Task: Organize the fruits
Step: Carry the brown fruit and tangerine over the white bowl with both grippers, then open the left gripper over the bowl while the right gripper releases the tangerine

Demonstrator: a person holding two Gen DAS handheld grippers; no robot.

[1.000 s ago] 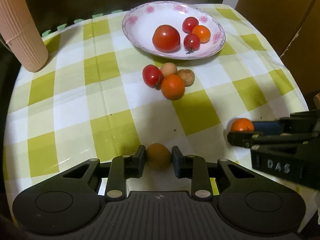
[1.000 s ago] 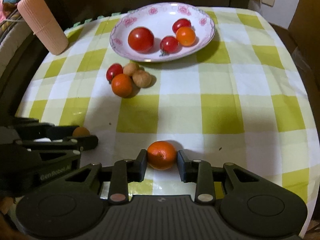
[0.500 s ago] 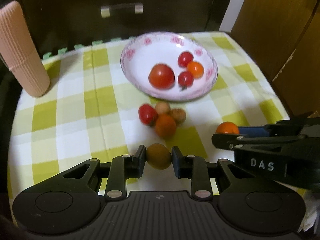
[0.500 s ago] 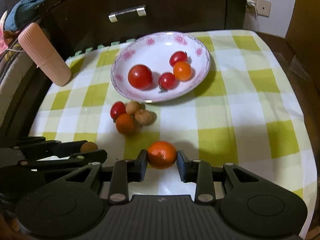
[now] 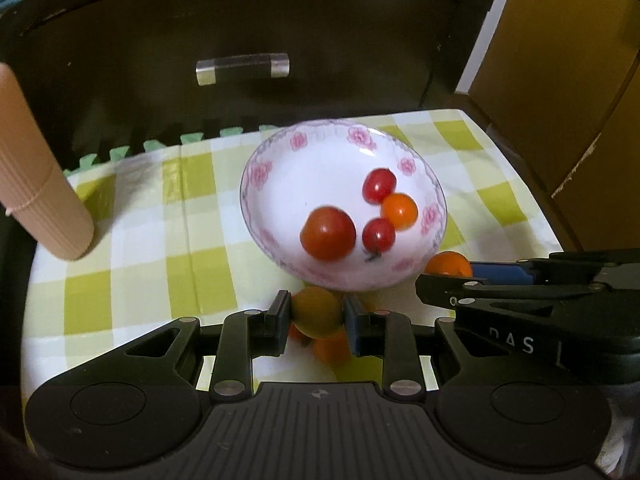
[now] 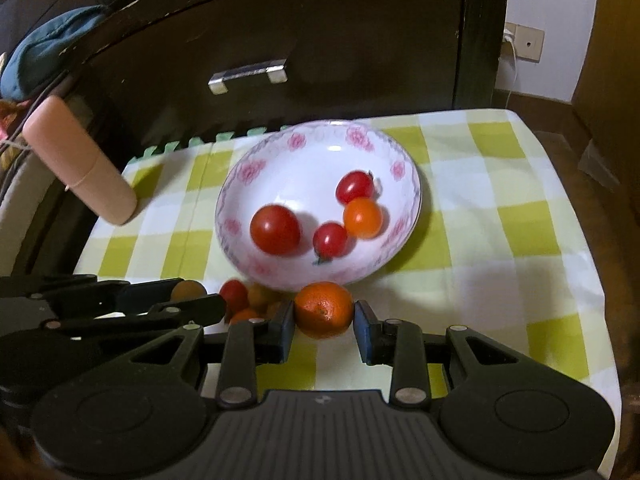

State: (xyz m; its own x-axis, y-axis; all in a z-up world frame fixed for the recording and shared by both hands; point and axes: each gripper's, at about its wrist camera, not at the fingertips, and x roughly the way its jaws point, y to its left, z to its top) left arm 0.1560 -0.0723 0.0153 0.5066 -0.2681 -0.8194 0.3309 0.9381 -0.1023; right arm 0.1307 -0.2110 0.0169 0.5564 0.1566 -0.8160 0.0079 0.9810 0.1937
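- Left gripper (image 5: 316, 314) clamps a brownish-yellow fruit (image 5: 316, 312) just before the floral bowl (image 5: 280, 184).
- Right gripper (image 6: 324, 314) clamps a mandarin (image 6: 324, 309) beside it.

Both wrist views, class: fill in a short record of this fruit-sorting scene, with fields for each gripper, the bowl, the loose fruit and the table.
left gripper: shut on a small yellow-brown round fruit
right gripper: shut on a small orange citrus fruit
white bowl with pink flower rim: holds one large red tomato, two small red tomatoes, one small orange tomato
loose fruit: a small cluster on the cloth in front of the bowl
table cover: green and white checked cloth
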